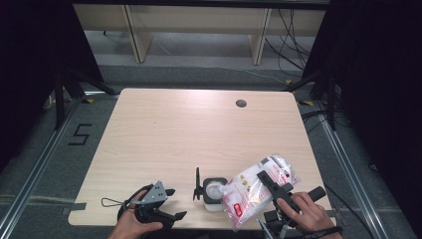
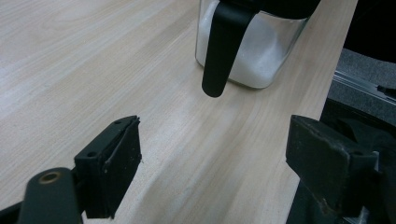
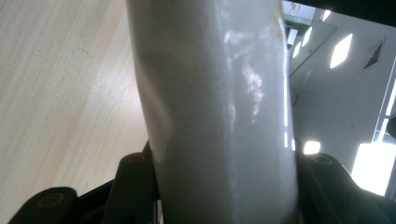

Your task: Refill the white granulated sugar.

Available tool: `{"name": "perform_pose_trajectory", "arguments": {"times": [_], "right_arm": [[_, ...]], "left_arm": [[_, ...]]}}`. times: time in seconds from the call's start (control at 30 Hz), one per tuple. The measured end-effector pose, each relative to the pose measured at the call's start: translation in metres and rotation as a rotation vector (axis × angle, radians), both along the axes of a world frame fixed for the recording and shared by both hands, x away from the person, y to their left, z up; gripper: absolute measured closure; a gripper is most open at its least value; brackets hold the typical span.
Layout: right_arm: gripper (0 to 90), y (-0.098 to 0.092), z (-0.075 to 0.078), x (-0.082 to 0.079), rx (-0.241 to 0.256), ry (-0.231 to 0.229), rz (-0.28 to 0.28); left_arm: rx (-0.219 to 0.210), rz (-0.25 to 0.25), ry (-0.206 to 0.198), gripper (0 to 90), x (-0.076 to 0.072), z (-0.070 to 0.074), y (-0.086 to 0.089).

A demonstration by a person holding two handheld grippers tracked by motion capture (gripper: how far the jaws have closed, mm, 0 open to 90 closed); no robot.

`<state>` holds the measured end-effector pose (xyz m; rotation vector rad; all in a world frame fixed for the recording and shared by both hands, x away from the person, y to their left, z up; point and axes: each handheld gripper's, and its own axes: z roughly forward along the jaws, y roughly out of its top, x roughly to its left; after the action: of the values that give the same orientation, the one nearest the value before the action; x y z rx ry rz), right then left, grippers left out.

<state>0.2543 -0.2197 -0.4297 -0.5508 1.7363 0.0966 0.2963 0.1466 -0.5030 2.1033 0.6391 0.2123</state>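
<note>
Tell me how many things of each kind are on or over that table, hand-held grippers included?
Hand-held gripper: 2, left hand-held gripper and right hand-held gripper
Clear jar of white powder with black flip lid: 1
Plastic bag of white powder: 1
Total: 4

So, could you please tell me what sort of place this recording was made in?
Probably a lab or recording station, not a home. A bare wooden table with a cable hole stands between black curtains, metal floor rails run alongside it, and loose cables trail behind.
</note>
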Motion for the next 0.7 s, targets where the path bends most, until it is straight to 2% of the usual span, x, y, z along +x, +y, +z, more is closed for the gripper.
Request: {"name": "perform_pose_trajectory", "arguments": {"times": [0.07, 0.13, 0.17, 0.23, 0.27, 0.37, 0.43, 0.53, 0.63, 0.7], "right_arm": [[56.6, 0.0004, 0.0019, 0.0019, -0.013, -0.025, 0.043], [56.7, 0.0001, 0.0016, 0.0021, -0.003, -0.019, 0.045], [56.7, 0.0004, 0.0025, 0.0015, -0.016, -0.009, 0.031], [56.8, -0.0016, -0.0002, 0.0008, 0.025, 0.016, 0.009], [56.8, -0.0024, -0.0011, 0.0005, 0.041, 0.020, 0.005], [56.9, -0.0016, 0.0025, 0.0019, 0.008, 0.003, 0.031], [56.9, -0.0039, 0.0011, 0.0015, 0.031, 0.018, 0.010], [57.0, -0.0038, 0.0039, 0.0023, 0.020, 0.001, 0.025], [56.9, -0.0045, 0.0037, 0.0017, 0.025, 0.006, 0.019], [57.0, -0.0037, 0.0047, 0.0016, 0.008, -0.003, 0.023]], "left_arm": [[0.003, 0.000, 0.001, 17.6, -0.0001, 0.0002, 0.0005], [0.003, 0.001, 0.002, 17.6, 0.0000, 0.0000, 0.0004], [0.002, 0.002, 0.003, 17.6, -0.0003, -0.0002, 0.0003], [-0.009, 0.022, 0.023, 17.6, -0.0023, -0.0009, -0.0004], [-0.006, 0.018, 0.019, 17.6, -0.0018, -0.0006, -0.0002], [-0.009, 0.019, 0.022, 17.6, -0.0013, -0.0005, -0.0005], [-0.006, 0.017, 0.025, 17.6, -0.0015, -0.0009, -0.0007], [-0.010, 0.021, 0.024, 17.6, -0.0014, -0.0011, -0.0007], [-0.004, 0.016, 0.024, 17.6, -0.0015, -0.0007, -0.0002], [-0.010, 0.022, 0.023, 17.6, -0.0013, -0.0010, -0.0006]]}}
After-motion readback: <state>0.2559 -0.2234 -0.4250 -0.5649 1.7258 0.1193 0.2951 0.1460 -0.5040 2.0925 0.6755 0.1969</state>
